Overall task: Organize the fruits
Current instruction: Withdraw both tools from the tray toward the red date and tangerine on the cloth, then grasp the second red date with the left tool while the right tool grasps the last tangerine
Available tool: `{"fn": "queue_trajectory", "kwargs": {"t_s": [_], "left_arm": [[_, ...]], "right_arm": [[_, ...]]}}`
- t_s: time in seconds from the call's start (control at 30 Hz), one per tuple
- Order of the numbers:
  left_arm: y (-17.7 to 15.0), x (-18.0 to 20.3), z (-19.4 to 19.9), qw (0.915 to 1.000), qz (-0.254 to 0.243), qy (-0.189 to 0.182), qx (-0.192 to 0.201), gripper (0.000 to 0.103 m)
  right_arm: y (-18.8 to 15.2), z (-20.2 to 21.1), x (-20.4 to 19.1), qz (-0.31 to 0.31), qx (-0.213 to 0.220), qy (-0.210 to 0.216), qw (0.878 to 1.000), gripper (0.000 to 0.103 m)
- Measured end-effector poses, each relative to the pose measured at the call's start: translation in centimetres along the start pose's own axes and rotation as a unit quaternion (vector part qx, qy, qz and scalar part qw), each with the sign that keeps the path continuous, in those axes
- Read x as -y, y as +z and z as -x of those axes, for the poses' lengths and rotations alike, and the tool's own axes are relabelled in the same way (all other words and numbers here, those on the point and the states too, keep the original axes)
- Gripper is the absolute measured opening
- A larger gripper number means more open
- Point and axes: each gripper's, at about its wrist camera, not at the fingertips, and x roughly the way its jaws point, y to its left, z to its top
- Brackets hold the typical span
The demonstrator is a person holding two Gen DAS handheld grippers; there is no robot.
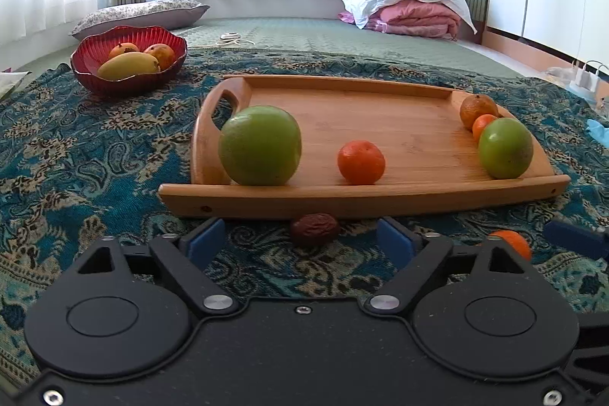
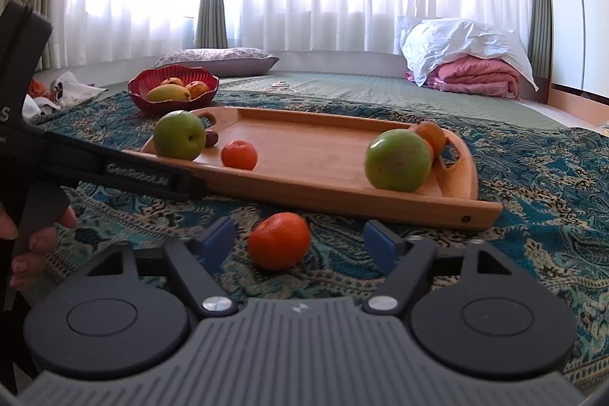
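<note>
Left wrist view has the left claw [image 1: 300, 240] low over the patterned teal cloth [image 1: 95, 170], its blue pads spread wide apart and gripping nothing. Between them, on the cloth and just in front of the wooden tray [image 1: 361, 200], lies a wrinkled dark red date [image 1: 314, 229]. On the tray a large green apple [image 1: 260, 145] sits at the left end beside the handle cutout, a small orange tangerine [image 1: 361, 162] rests near the tray's front rail, and at the right end a second green apple [image 1: 505, 148] stands in front of two orange fruits [image 1: 478, 111]. Behind the tray's left corner, apart from it, a red scalloped bowl [image 1: 125, 78] holds a yellow mango [image 1: 127, 65] and other orange-yellow fruit.

Right wrist view shows the right claw [image 2: 298, 246] likewise opened wide, with a loose tangerine [image 2: 279, 241] on the cloth between its pads, touching neither, just in front of the tray's front rail. Left of the tray in this view is the other handheld device, with the person's fingers [image 2: 34, 238] around its grip. Beyond the tray, by the curtains, lie a floral pillow [image 2: 217, 59] and folded pink bedding [image 2: 475, 77].
</note>
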Motion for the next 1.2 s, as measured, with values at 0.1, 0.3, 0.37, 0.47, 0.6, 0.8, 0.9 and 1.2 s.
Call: {"fn": "queue_trajectory", "kwargs": {"t_s": [0.1, 0.3, 0.37, 0.47, 0.6, 0.8, 0.9, 1.2], "left_arm": [[0.0, 0.3, -0.1, 1.0000, -0.003, 0.002, -0.001, 0.073], [0.1, 0.5, -0.4, 0.9999, 0.000, -0.005, -0.014, 0.052], [0.1, 0.5, -0.5, 0.9999, 0.000, -0.003, -0.015, 0.048], [0.1, 0.4, -0.5, 0.9999, 0.000, -0.002, -0.014, 0.047], [0.1, 0.4, -0.5, 0.9999, 0.003, -0.003, -0.015, 0.042], [0.2, 0.4, -0.4, 0.9998, 0.009, -0.009, -0.017, 0.029], [0.2, 0.3, -0.3, 0.9997, 0.011, -0.012, -0.017, 0.029], [0.7, 1.1, 1.0, 0.9998, -0.006, -0.020, 0.001, 0.028]], "right_arm": [[-0.2, 0.0, -0.4, 0.008, -0.001, 0.001, 1.000, 0.073], [-0.4, 0.1, -0.7, 0.009, -0.001, 0.003, 1.000, 0.065], [-0.5, 0.1, -0.7, 0.008, -0.003, 0.005, 1.000, 0.058], [-0.6, 0.2, -0.8, 0.008, -0.006, 0.007, 1.000, 0.052], [-0.7, 0.2, -1.0, 0.010, -0.009, 0.012, 1.000, 0.046], [-0.6, -0.1, -0.8, 0.006, -0.016, 0.012, 1.000, 0.045], [-0.6, -0.3, -0.8, 0.006, -0.019, 0.012, 1.000, 0.044], [-0.1, -0.6, -0.8, 0.004, -0.022, 0.013, 1.000, 0.039]]}}
